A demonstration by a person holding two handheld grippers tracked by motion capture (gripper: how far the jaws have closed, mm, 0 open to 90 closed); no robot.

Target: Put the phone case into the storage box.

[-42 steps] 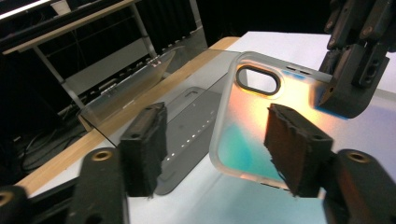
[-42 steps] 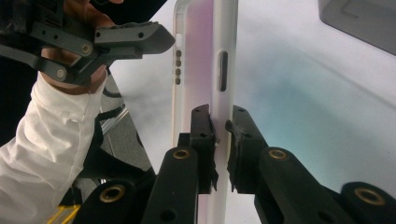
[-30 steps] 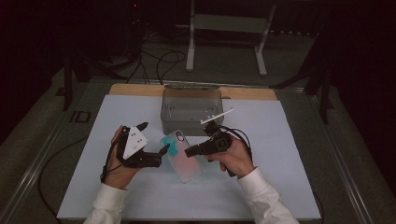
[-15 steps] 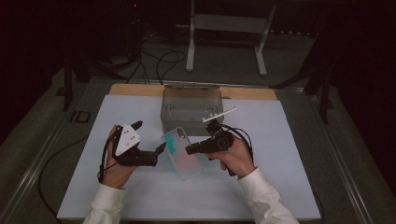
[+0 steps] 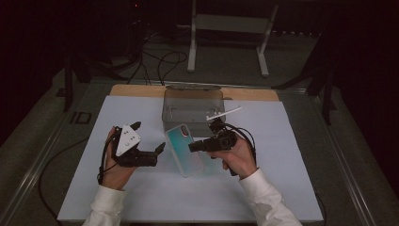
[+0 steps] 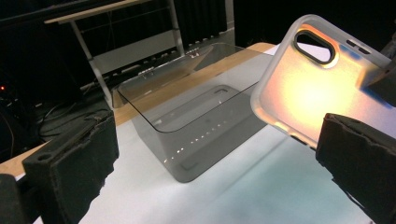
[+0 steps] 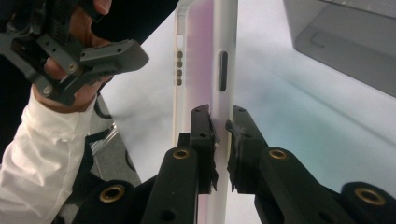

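The room around me is dark, with a grey floor, loose cables point(image 5: 160, 61) and a white metal stand point(image 5: 230, 28) beyond the far edge. My tabletop point(image 5: 141, 188) is covered by a white sheet, with a strip of bare wood point(image 5: 136, 90) showing along its far side.

A smoky clear plastic box point(image 5: 192, 106) sits open-topped at the back of the sheet, near the middle. Nothing lies inside it that I can see.

Just in front of that box is the phone case point(image 5: 184, 149), translucent with a teal and pink tint. My right gripper point(image 5: 194, 147) holds it by one long edge, jaws clamped on the rim; in the right gripper view the case point(image 7: 205, 70) stands up between them, side button slots facing me.

My left gripper point(image 5: 159, 149) is just beside the case, jaws spread wide apart and holding nothing. In the left gripper view the case point(image 6: 308, 88), camera cutout uppermost, hangs ahead of the right-hand jaw, with the box point(image 6: 196, 126) behind it.
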